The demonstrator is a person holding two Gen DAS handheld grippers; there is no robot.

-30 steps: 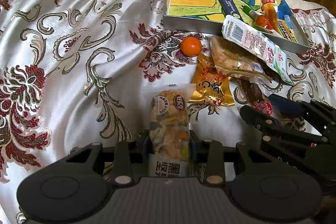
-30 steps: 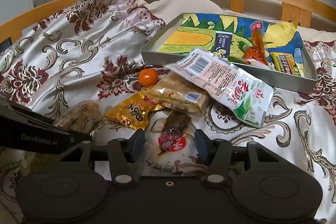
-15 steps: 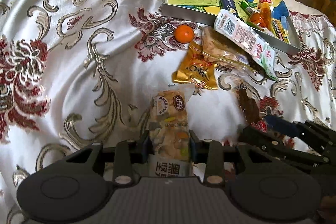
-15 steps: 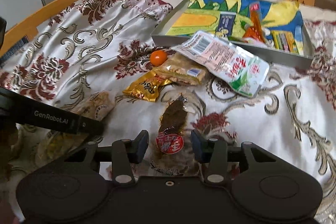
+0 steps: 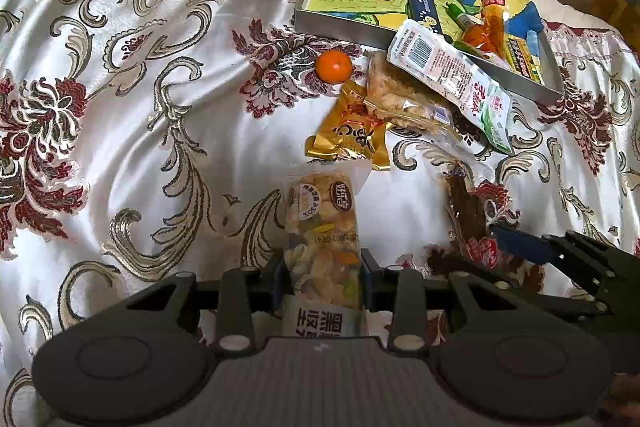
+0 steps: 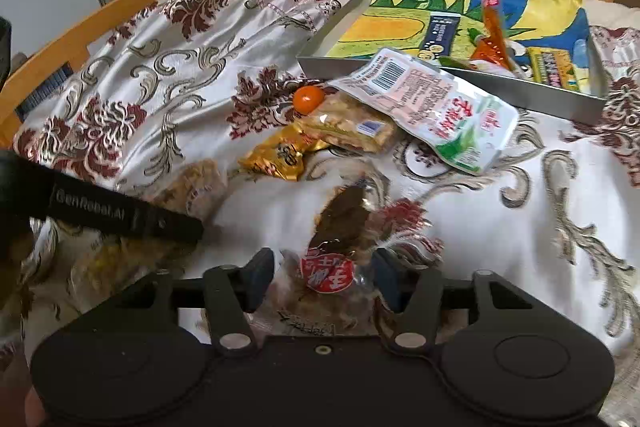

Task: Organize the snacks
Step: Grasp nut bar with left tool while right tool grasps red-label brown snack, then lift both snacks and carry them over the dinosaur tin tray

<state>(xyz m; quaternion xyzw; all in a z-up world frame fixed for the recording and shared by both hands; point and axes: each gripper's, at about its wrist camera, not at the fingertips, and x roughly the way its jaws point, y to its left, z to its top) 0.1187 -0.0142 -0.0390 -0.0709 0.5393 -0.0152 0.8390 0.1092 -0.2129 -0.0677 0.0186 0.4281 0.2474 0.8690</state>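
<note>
While the left gripper [image 5: 323, 273] is clamping a clear nut-bar packet [image 5: 320, 227], the right gripper's [image 6: 320, 273] jaws are opening (a dark red-labelled snack packet [image 6: 340, 227] lying between them).

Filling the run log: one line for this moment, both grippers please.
left gripper: shut on nut bar | right gripper: jaws opening, dark snack packet between them | tray: part filled

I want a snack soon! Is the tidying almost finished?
Not yet. A few snacks already lie in the tray. The left gripper holds a nut bar; the right gripper's fingers are opening around a dark snack. The orange and three packets wait outside.
</note>
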